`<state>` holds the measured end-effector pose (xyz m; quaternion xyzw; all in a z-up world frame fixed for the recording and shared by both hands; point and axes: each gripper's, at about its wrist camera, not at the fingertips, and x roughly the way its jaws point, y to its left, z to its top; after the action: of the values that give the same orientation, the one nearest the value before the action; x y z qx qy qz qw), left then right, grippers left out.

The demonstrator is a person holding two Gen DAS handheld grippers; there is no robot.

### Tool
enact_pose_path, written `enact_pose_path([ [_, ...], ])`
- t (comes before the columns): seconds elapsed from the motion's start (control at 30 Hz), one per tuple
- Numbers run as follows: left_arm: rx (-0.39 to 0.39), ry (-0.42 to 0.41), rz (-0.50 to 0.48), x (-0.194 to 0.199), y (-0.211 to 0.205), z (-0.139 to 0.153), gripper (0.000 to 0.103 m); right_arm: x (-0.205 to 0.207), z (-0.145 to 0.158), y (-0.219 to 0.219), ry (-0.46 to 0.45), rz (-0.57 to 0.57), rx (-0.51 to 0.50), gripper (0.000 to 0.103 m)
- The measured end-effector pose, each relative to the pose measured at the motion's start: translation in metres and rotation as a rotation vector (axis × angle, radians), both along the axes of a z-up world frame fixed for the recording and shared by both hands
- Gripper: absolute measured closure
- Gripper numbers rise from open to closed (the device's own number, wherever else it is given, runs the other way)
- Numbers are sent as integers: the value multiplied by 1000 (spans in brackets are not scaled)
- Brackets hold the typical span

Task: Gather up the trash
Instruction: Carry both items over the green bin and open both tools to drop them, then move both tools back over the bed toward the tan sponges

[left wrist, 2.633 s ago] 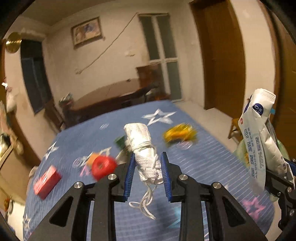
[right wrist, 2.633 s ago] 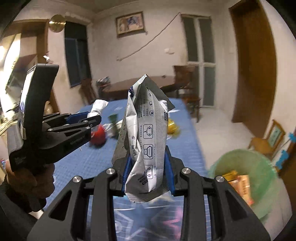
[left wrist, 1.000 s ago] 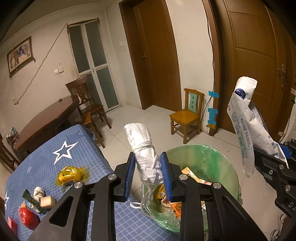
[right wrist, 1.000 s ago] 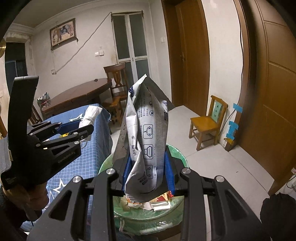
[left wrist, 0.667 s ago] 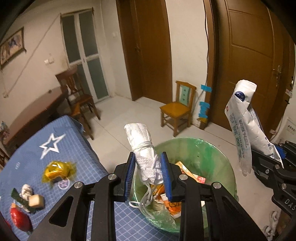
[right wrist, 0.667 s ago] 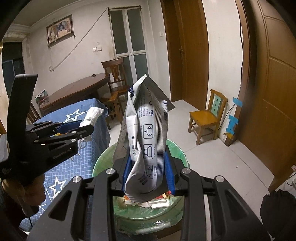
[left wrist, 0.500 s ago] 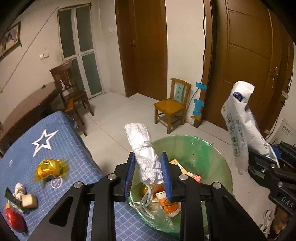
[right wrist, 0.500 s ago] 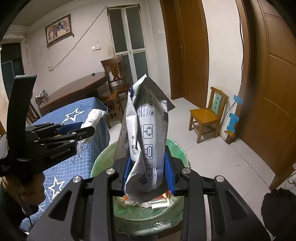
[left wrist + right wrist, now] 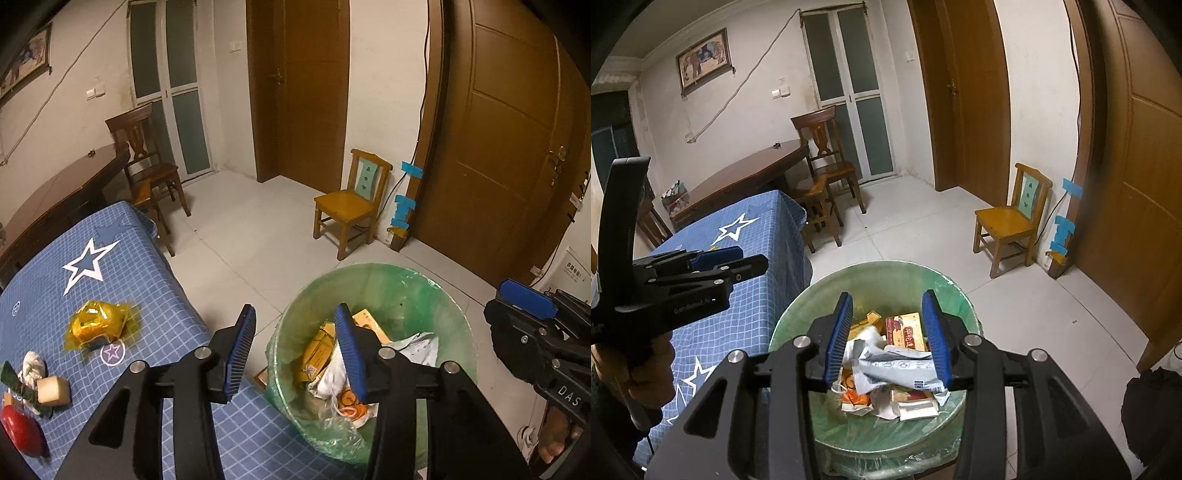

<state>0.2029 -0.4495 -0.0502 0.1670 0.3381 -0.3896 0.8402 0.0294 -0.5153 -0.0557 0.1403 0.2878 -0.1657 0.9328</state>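
Trash fills the bottom of the green-lined bin [image 9: 827, 295], but much of the heap is hard to read: the black frame of each tool covers the near side of the bin in both views, and the crumpled pieces overlap so that only a few can be told apart. In the right wrist view a grey-white printed pouch [image 9: 901, 367] lies flat on top of the pile, beside a red and yellow carton [image 9: 905, 330] and scraps of white and orange wrapper. The left wrist view shows a white bundle [image 9: 332, 373] among yellow boxes low in the bin; its cords cannot be made out. At that view's left edge a red object [image 9: 20, 434] on the blue star-patterned tablecloth [image 9: 147, 273] is cut off by the frame, and small scraps next to it are too blurred to name; a yellow wrapper [image 9: 98, 325] lies further along the cloth. The left gripper [image 9: 293, 350] stands wide apart with nothing between its blue pads, hanging over the bin's near rim by the table edge. The right gripper [image 9: 888, 334] is likewise spread wide and holds nothing, poised directly above the pouch and the rest of the heap.
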Motion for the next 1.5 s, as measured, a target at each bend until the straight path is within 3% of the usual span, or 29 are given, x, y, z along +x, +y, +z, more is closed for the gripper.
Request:
enact_pose_path([
  [0.4,-2,-29,40,-14,35,2,48,4,8,15,-25,39,-14,65],
  [0.7,-25,-12,178,-2,111,0,47,19,4,40,-36,127,6,65],
  [0.97,-81,4,346,11,225,7,41,61,-14,101,19,305,12,65],
  [1.2,-172,11,596,43,363,35,40,101,-14,182,31,559,-58,59],
  [1.33,-147,11,700,73,436,48,40,129,-12,228,29,706,-146,41],
  [1.5,-134,83,777,115,484,43,40,179,-22,274,68,850,-252,31],
])
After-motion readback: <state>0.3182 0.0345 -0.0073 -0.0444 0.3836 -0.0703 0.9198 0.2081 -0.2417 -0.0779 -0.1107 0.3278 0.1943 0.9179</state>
